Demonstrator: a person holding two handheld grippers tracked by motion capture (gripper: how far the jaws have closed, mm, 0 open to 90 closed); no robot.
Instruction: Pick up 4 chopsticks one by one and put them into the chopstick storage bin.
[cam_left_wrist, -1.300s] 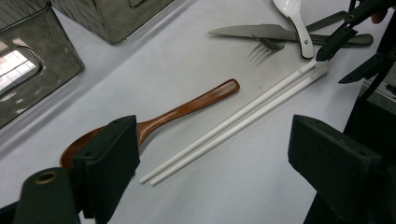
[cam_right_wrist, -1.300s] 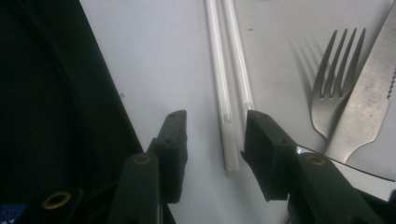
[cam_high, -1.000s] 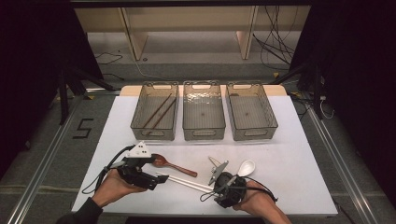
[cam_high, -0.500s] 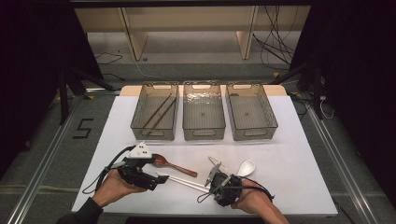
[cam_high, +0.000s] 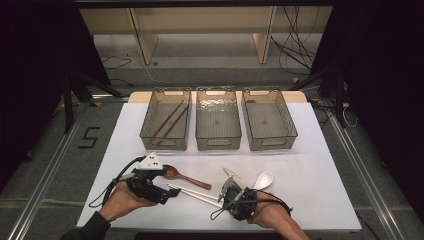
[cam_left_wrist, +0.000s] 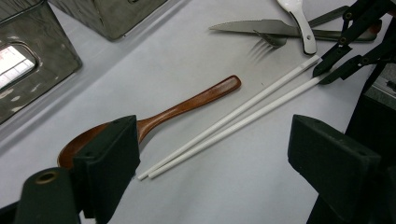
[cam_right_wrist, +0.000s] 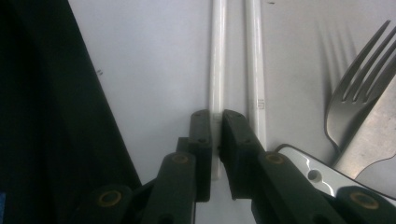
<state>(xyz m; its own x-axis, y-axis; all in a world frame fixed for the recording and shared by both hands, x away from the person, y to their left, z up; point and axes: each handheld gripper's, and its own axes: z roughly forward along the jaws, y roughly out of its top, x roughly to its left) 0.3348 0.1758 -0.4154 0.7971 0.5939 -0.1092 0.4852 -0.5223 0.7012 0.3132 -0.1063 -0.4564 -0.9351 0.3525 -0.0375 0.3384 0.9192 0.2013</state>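
Observation:
Two white chopsticks (cam_high: 192, 192) lie side by side at the front of the white table (cam_high: 320, 165). My right gripper (cam_right_wrist: 217, 119) is shut on the end of the left chopstick (cam_right_wrist: 217, 65); the other chopstick (cam_right_wrist: 255, 70) lies free just beside the jaws. In the high view the right gripper (cam_high: 225, 197) is at the chopsticks' right end. My left gripper (cam_left_wrist: 219, 149) stands open above their other end, nothing between its jaws. A brown wooden spoon (cam_left_wrist: 187, 105) lies next to the chopsticks (cam_left_wrist: 233, 121), its bowl partly behind the left jaw. The left gripper (cam_high: 167, 196) is at the front left.
A fork (cam_right_wrist: 359, 100), a knife (cam_left_wrist: 261, 27) and a white spoon (cam_high: 262, 179) lie close to my right gripper. Three clear bins stand in a row at the back; the left bin (cam_high: 150, 131) holds brown chopsticks (cam_high: 169, 120). The middle bin (cam_high: 218, 145) and right bin (cam_high: 292, 130) stand beside it.
My right gripper has edged left to the chopsticks' end. The left gripper has stayed where it was.

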